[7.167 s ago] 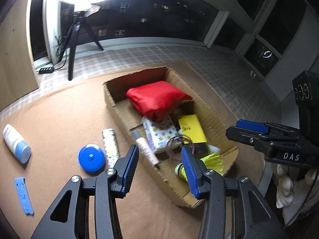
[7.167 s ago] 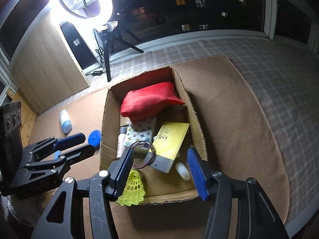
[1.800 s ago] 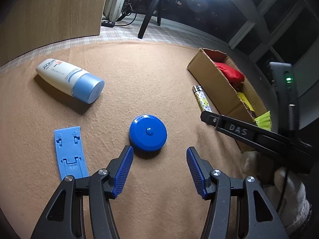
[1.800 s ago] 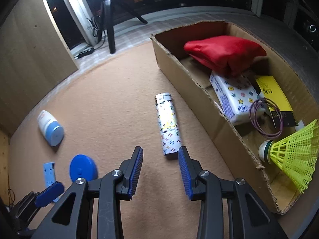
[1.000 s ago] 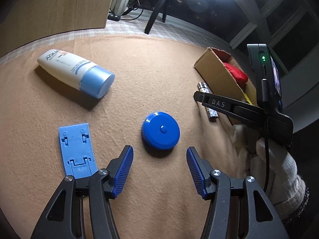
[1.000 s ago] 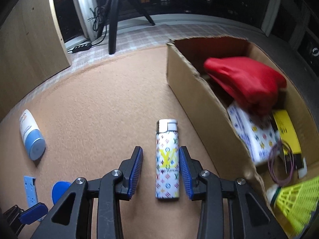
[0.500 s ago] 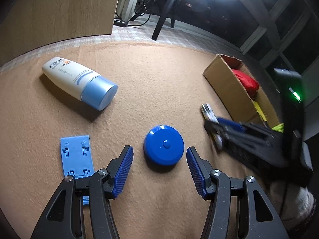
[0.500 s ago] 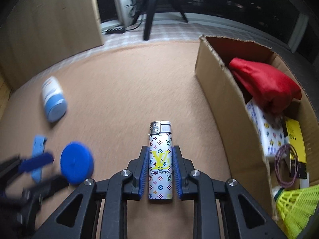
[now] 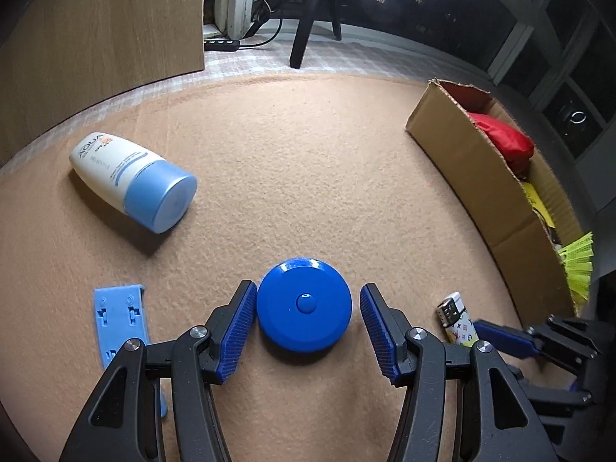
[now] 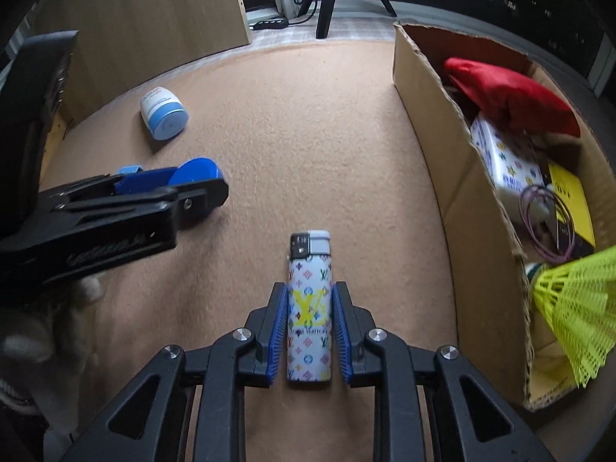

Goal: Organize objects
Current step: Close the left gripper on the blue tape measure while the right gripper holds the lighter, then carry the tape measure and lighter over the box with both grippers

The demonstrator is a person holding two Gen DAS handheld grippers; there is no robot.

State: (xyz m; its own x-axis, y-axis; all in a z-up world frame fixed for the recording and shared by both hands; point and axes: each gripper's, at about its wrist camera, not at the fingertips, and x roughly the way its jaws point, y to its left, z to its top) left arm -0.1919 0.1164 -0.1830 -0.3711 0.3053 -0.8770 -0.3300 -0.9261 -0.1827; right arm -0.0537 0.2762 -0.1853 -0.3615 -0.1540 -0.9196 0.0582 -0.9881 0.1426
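A blue round disc lies on the tan mat between the fingers of my left gripper. That gripper is open: its left pad sits right at the disc's edge and a gap shows at the right pad. My right gripper is shut on a white patterned lighter, with the pads pressing both long sides and the metal head sticking out ahead. I cannot tell whether the lighter is clear of the mat. The lighter also shows at the lower right of the left wrist view. In the right wrist view the left gripper is at the left.
An open cardboard box on the right holds a red pouch, a yellow shuttlecock and several small items. A white bottle with a blue cap and a light blue plastic bracket lie on the mat. A wooden panel stands behind.
My left gripper has moved forward until the blue disc lies between its fingers. My right gripper has closed on the lighter and turned, so the box now sits further right.
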